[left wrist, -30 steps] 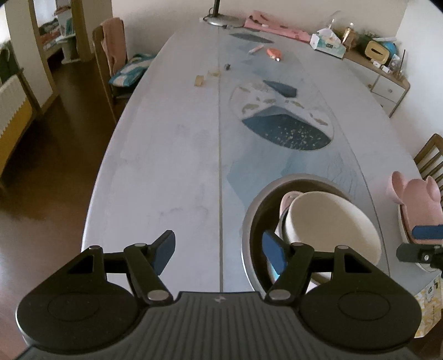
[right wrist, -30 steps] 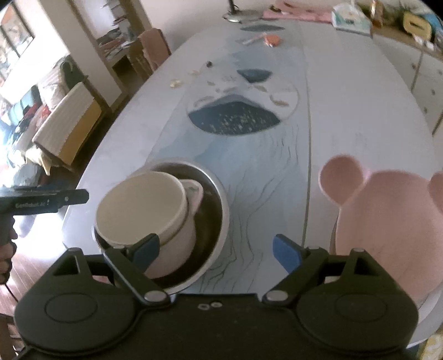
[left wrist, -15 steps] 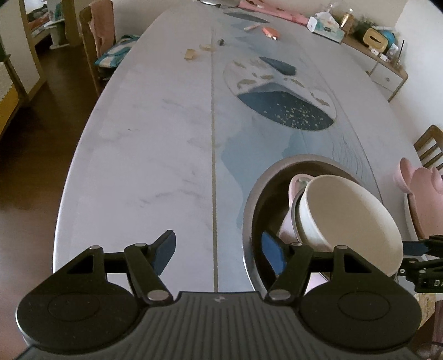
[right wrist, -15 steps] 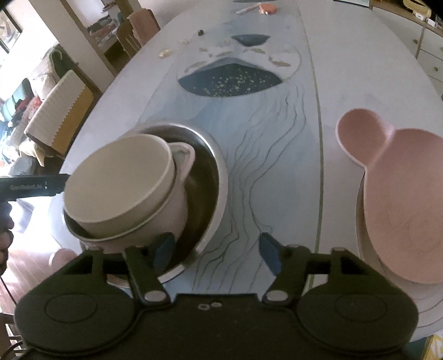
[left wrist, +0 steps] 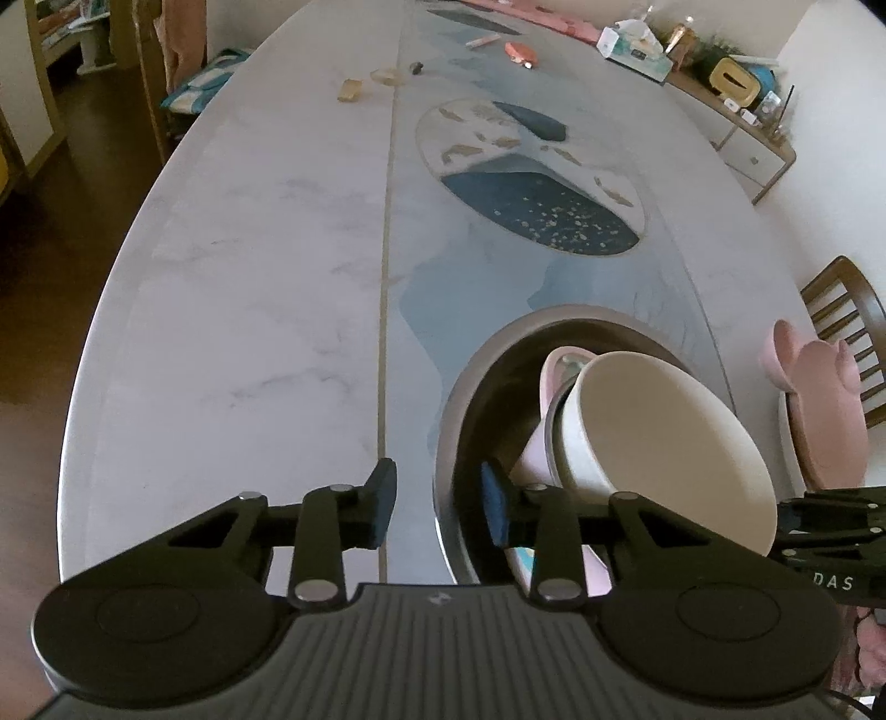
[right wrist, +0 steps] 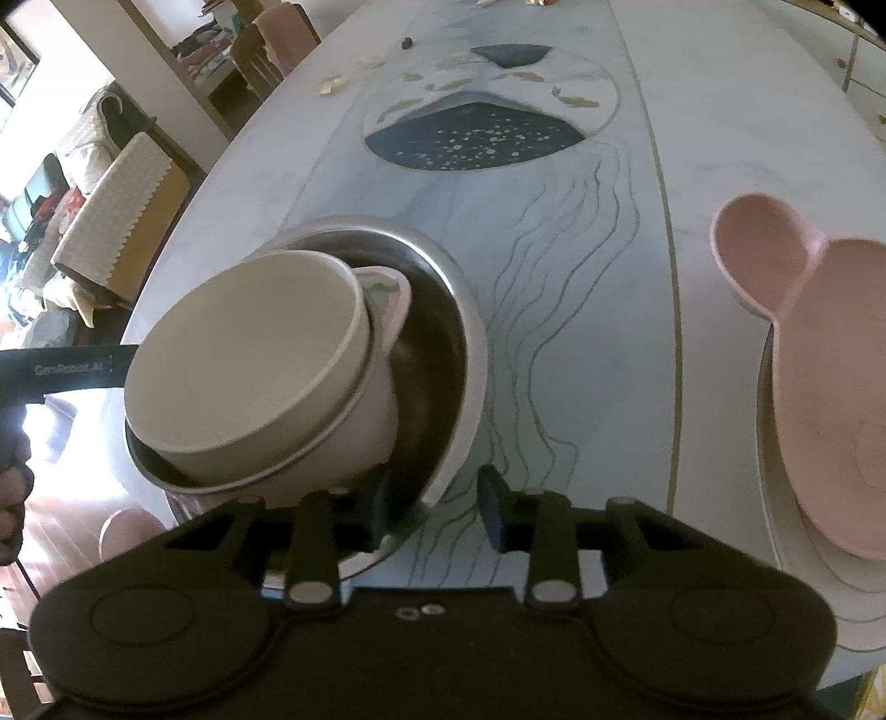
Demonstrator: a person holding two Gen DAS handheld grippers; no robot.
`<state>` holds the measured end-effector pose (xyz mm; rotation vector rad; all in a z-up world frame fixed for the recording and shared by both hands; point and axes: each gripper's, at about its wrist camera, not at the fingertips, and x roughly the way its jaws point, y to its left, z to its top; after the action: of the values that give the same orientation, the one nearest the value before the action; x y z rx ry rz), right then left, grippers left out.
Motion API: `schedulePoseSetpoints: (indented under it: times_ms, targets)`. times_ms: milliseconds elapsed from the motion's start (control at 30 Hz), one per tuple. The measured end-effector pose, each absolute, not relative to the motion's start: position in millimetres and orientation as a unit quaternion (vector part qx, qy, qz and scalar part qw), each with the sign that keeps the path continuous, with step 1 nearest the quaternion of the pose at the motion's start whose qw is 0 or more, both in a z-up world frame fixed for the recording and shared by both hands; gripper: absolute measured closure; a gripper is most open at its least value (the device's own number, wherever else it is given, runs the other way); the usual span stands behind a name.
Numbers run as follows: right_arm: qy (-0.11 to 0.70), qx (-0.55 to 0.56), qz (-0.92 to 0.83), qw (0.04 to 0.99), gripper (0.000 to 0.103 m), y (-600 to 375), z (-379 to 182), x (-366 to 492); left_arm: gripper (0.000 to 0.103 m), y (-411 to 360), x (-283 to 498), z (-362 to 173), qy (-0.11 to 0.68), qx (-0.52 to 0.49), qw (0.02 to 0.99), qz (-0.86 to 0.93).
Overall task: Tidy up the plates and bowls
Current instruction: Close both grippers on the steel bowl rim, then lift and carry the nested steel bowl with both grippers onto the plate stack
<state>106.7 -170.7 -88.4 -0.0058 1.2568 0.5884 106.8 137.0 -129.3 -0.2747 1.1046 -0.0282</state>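
Note:
A steel bowl (left wrist: 470, 376) (right wrist: 470, 332) stands near the table's front edge. In it a cream bowl (left wrist: 664, 432) (right wrist: 243, 354) lies tilted inside a pink handled bowl (left wrist: 548, 376) (right wrist: 396, 299). My left gripper (left wrist: 437, 504) straddles the steel rim on the bowl's left side, one finger outside and one inside. Its jaws are closing, with a gap still at the pads. My right gripper (right wrist: 434, 507) straddles the rim on the opposite side and is closing too, pads apart from the metal. A pink mouse-eared plate (left wrist: 819, 399) (right wrist: 830, 360) rests on a pale plate (right wrist: 775, 498) to the right.
The long marble table (left wrist: 249, 277) runs away from me with a blue inlay (left wrist: 531, 199) mid-way. Small scraps (left wrist: 350, 88), an orange item (left wrist: 518, 50) and a tissue box (left wrist: 637, 47) lie at the far end. A wooden chair (left wrist: 847, 327) stands right, dark floor left.
Both grippers sank toward the steel bowl and their jaws narrowed around its rim from opposite sides. The bowls and the pink plate have not moved.

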Motion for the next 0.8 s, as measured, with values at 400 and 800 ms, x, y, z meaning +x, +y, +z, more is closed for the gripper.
schedulePoseSetpoints:
  times_ms: [400, 800]
  targets:
    - [0.587, 0.007, 0.255, 0.769, 0.086, -168, -87, 114, 0.090, 132, 109, -128, 0.526, -0.136, 0.840, -0.008]
    - [0.584, -0.003, 0.246, 0.773, 0.088, -165, -82, 114, 0.093, 125, 105, -127, 0.527, -0.118, 0.841, 0.012]
